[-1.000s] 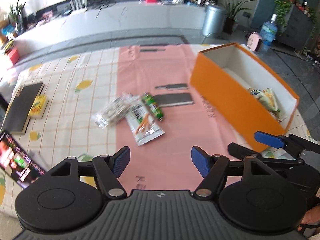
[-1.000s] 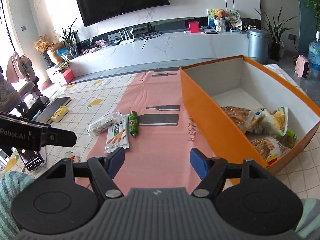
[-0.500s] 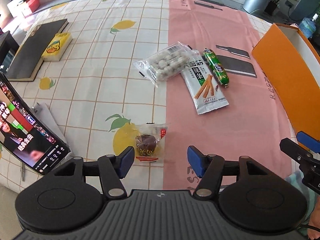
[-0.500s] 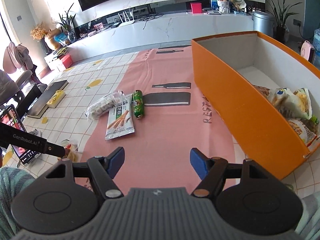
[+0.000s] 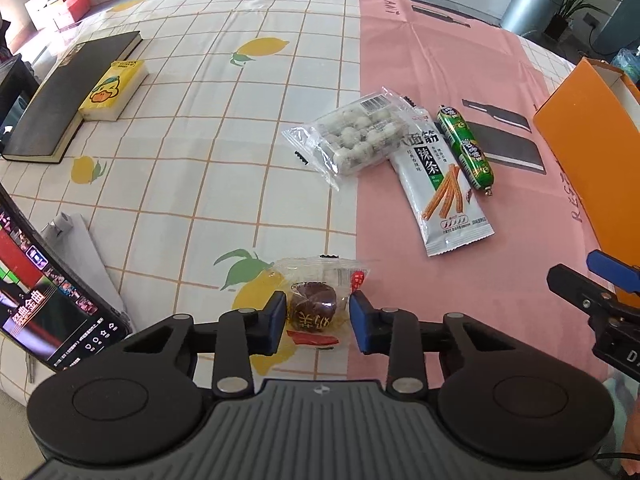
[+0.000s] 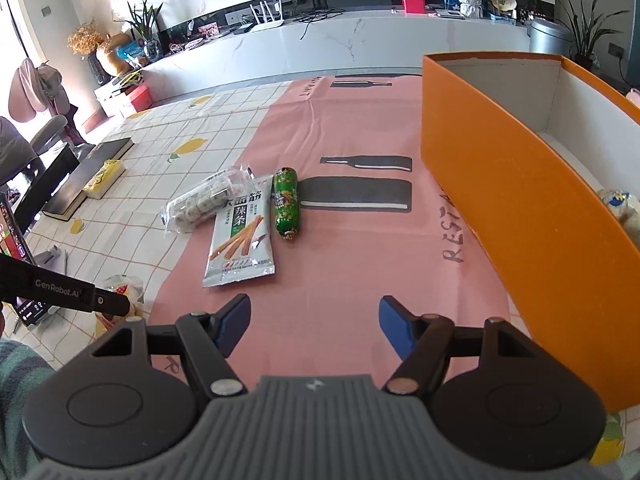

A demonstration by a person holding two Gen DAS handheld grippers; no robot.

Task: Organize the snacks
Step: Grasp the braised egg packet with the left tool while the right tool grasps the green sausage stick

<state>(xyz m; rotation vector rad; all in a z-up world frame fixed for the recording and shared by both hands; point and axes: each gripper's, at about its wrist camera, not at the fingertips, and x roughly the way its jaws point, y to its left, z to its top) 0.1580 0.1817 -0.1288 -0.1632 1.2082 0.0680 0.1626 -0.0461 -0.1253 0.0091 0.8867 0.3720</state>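
Note:
A clear packet with a brown cake [image 5: 314, 310] lies on the lemon-print cloth, between the blue pads of my left gripper [image 5: 318, 316]. Its jaws are closing; the left pad sits at the wrapper and a small gap shows beside the cake on the right. Further off lie a pack of white balls [image 5: 352, 136], a white strip-snack packet [image 5: 440, 184] and a green sausage [image 5: 464, 144]. The orange box [image 6: 520, 208] stands at the right with a bagged snack [image 6: 620, 204] inside. My right gripper [image 6: 314, 320] hovers open over the pink cloth, closing slightly, nothing between its fingers.
A lit phone [image 5: 36, 300] leans at the near left beside a sheet of paper [image 5: 84, 252]. A black book [image 5: 68, 92] and a yellow tissue pack [image 5: 114, 88] lie at the far left. The right gripper's finger [image 5: 600, 276] reaches in beside the box [image 5: 592, 152].
My left gripper came down over the brown cake packet and its jaws narrowed around it. My right gripper sank toward the pink cloth, beside the box wall.

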